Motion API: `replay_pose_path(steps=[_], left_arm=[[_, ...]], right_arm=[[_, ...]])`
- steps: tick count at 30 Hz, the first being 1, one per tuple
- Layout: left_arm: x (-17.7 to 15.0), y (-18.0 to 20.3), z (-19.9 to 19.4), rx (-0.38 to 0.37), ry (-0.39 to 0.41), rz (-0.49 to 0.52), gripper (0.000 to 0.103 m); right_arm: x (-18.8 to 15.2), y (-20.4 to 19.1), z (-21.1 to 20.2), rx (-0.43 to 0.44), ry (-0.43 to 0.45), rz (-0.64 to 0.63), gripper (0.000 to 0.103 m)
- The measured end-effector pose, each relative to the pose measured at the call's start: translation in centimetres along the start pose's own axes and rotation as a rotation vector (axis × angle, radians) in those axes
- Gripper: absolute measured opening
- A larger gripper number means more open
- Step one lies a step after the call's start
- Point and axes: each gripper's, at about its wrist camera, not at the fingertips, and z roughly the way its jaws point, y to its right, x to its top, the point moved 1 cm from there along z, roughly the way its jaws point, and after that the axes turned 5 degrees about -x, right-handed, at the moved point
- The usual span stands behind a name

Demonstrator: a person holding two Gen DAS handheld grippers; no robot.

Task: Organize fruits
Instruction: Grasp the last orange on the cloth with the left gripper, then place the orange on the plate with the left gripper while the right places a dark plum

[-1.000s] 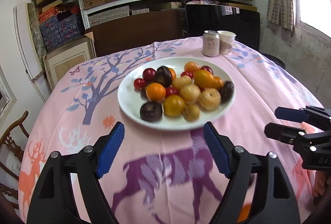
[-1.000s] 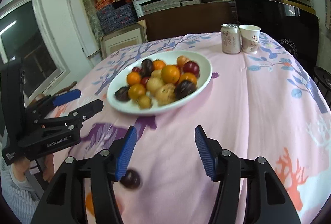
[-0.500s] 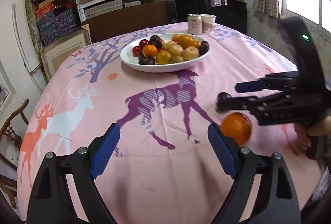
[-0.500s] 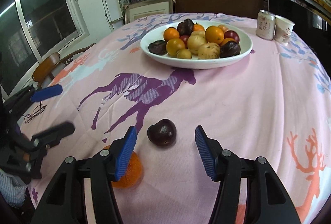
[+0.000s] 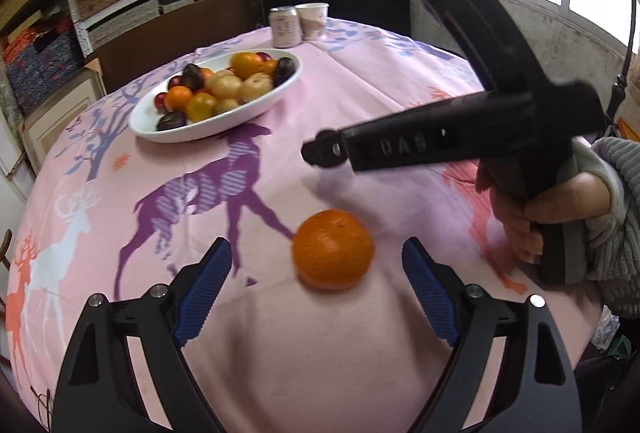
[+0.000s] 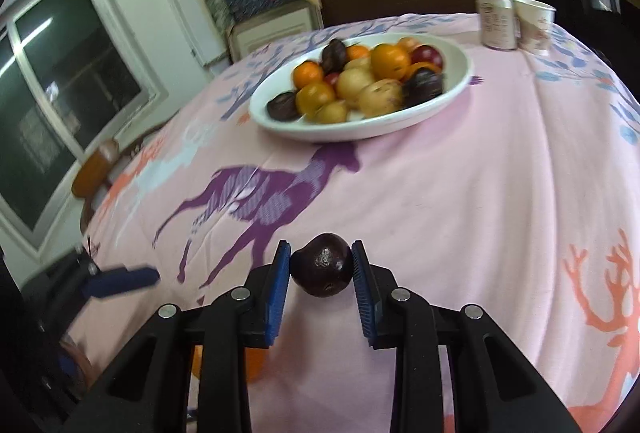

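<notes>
Right fingers (image 6: 321, 267) pinch a dark plum (image 6: 322, 265), seemingly lifted; left fingers (image 5: 316, 293) gape around the orange (image 5: 333, 249).

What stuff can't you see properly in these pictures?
- Left view: the dark plum is hidden behind the right gripper.
- Right view: the orange is mostly covered by the gripper's fingers.
- Both views: print on the can and paper cup is too small.
- Right view: the left gripper is blurred.
</notes>
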Motion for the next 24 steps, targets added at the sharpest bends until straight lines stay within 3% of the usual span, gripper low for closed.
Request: replay_pose_path(steps=[7, 9, 11, 15, 20, 24], left_arm=[[0.8, 0.7, 2.1, -0.024, -0.037, 0.006, 0.085], [0.8, 0.3, 2.7, -0.038, -0.066, -0.018, 0.077], [0.8, -0.4, 3.3, -0.064, -0.100, -0.048, 0.049], [0.9, -1.6, 3.5, -0.113, -0.103, -0.117, 0.046], [3.1, -4.6, 2.3, -0.037, -0.048, -0.151, 0.046], [8.1, -10.1, 1.8, 0.074, 0.039, -0.220, 0.046]], right_arm=[[0.2, 1.7, -0.9, 0.018, 0.036, 0.078, 0.031], [0.2, 1.8, -1.0, 0.021, 0.038, 0.081, 0.031], [0.2, 1.9, -1.1, 0.018, 0.041, 0.081, 0.031], [0.1, 2.0, -1.4, 0.010, 0.052, 0.083, 0.031], [1.3, 2.1, -2.3, -0.022, 0.087, 0.080, 0.031], [5.3, 1.4, -3.4, -0.079, 0.138, 0.025, 0.031]])
